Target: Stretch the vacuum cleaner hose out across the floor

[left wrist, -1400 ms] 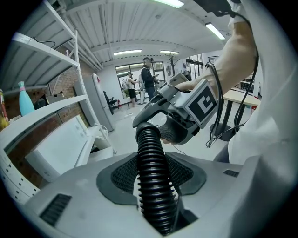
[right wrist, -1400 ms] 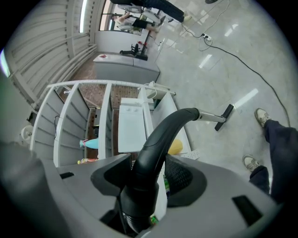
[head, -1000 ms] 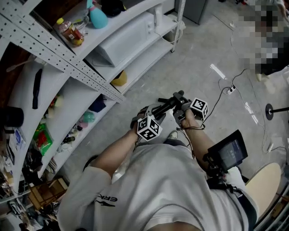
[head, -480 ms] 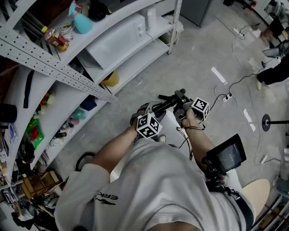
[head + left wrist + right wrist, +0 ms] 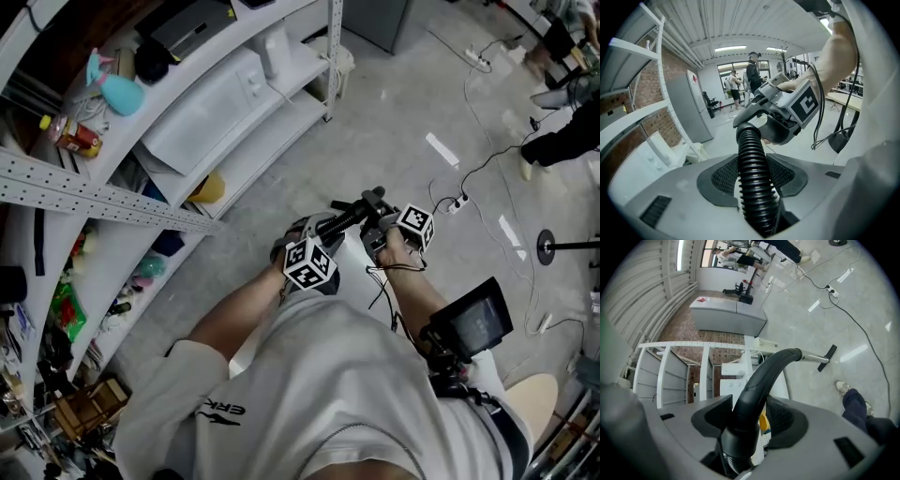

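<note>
Up close, the left gripper (image 5: 753,174) is shut on the hose (image 5: 751,145): both pads press the sides of the black ribbed length, which rises from between the jaws toward the right gripper (image 5: 787,112). The right gripper's own view shows its jaws closed around the hose's smooth curved grip (image 5: 764,376), held low near its ribbed collar. From that grip a metal tube (image 5: 812,356) runs on to a dark nozzle (image 5: 828,357), which hangs above the floor (image 5: 862,301).

From the head view, both grippers sit side by side in front of the person's chest, out from the rack (image 5: 94,185) and off to its right, over bare concrete. The stretch of hose between them is short, and none of it can be seen lying on the floor there. The marker cubes face up.

Farther from the rack, a power strip (image 5: 457,202) lies on the floor with a thin cable (image 5: 492,159) trailing away from it. A small screen (image 5: 478,314) sits at the person's right hip. One shoe (image 5: 842,386) shows in the right gripper view, below the nozzle.
</note>
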Demonstrator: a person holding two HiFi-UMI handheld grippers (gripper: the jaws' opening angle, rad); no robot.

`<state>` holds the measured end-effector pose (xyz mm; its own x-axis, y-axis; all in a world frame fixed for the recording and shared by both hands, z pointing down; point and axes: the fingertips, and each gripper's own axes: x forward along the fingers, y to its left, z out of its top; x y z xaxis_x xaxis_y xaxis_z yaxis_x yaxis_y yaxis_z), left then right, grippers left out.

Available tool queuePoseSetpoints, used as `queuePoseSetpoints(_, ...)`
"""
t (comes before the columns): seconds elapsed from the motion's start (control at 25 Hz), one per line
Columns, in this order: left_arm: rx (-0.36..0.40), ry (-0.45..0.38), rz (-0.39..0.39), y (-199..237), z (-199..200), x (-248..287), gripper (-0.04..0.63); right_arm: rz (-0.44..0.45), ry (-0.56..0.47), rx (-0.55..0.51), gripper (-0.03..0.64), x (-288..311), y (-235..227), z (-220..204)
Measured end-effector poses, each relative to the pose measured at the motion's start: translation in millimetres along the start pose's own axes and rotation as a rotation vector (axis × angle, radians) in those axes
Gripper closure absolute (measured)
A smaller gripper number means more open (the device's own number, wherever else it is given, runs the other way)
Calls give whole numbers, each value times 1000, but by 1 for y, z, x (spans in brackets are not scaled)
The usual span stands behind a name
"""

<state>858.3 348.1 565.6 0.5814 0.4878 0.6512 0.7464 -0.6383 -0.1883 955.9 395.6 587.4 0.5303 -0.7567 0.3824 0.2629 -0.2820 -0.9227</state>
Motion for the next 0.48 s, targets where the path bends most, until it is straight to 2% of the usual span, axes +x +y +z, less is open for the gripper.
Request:
queuePoseSetpoints(0.28, -9, -17, -42, 53, 36, 50, 422, -23, -16, -15, 391, 30, 23, 71)
queuePoseSetpoints(0.48, -6, -24, -36, 88, 54, 77, 422, -14, -16, -43, 392, 53, 40, 111)
